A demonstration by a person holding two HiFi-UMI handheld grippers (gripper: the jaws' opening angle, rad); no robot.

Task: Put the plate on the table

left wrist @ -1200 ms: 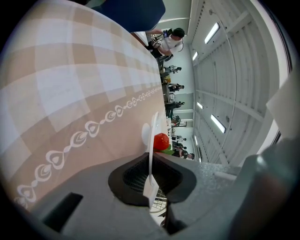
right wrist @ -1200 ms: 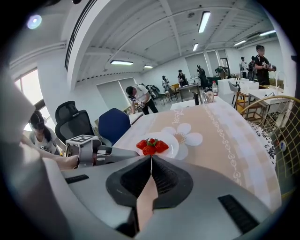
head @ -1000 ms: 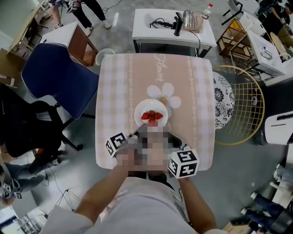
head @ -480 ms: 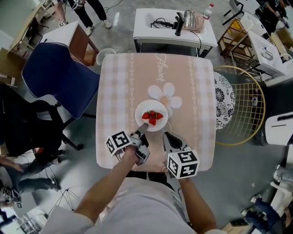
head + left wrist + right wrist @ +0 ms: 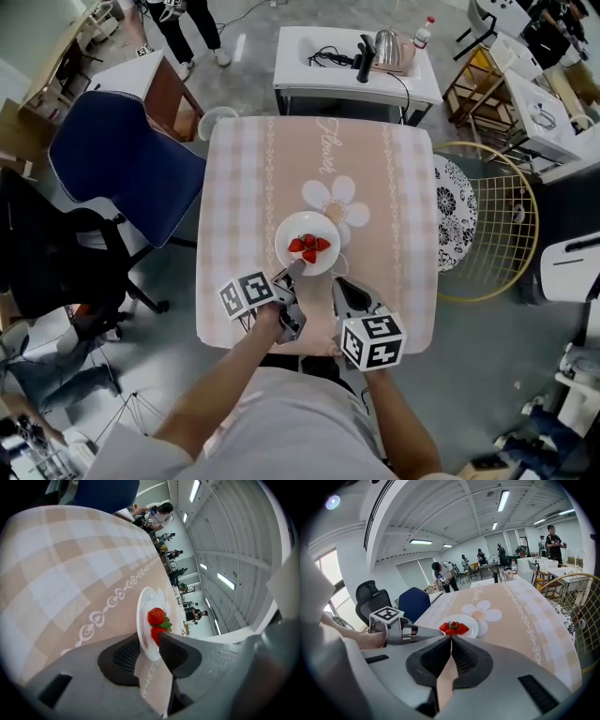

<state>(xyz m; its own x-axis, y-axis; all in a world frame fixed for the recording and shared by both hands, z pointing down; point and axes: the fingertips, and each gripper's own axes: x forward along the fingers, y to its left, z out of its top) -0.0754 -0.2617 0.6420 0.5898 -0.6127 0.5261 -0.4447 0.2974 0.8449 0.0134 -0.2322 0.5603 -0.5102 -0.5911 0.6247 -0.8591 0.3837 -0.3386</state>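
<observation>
A white plate [image 5: 291,232] with strawberries [image 5: 309,246] rests on the pink checked tablecloth [image 5: 394,187], just below its flower print. My left gripper [image 5: 292,271] reaches the plate's near rim. In the left gripper view the rim [image 5: 144,620] stands between the jaws, which are opening, and a gap shows beside the pads. My right gripper [image 5: 339,282] hovers to the right of the plate, near the table's front edge. It is shut with nothing in it [image 5: 451,638]. The plate [image 5: 472,625] lies just beyond its tips.
A blue chair [image 5: 122,164] stands left of the table and a black chair [image 5: 47,272] further left. A white side table [image 5: 309,70] with a kettle [image 5: 387,42] is behind. A yellow wire chair [image 5: 497,220] is at the right.
The plate lies a little further from the table's front edge than before. The left gripper stays at its near rim, and the right gripper has hardly moved.
</observation>
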